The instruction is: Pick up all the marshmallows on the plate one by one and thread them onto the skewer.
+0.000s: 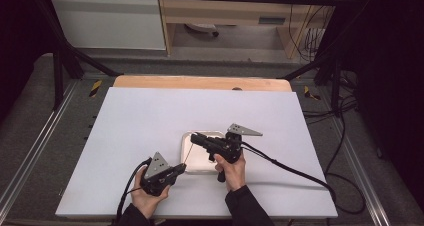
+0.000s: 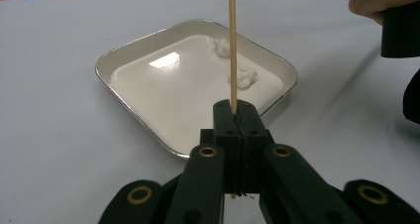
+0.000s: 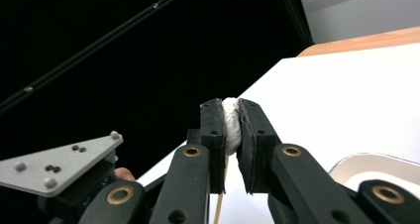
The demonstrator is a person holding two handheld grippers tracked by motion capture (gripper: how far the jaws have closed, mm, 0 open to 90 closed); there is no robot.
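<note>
Two marshmallows (image 2: 237,60) left in metal tray (image 2: 124,55); one marshmallow (image 3: 231,125) pinched in right hand-held gripper (image 3: 231,135) at twelve o'clock above skewer (image 2: 232,45), clamped by left hand-held gripper (image 2: 236,116); threading pending.

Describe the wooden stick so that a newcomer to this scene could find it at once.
Start at the white table and find the shallow metal tray near its front middle. Just left of the tray, the left tongs are shut on a thin wooden stick that rises past the tray toward the right tongs. It is the one long, straight, tan thing; the bits in the tray are small white lumps.
</note>
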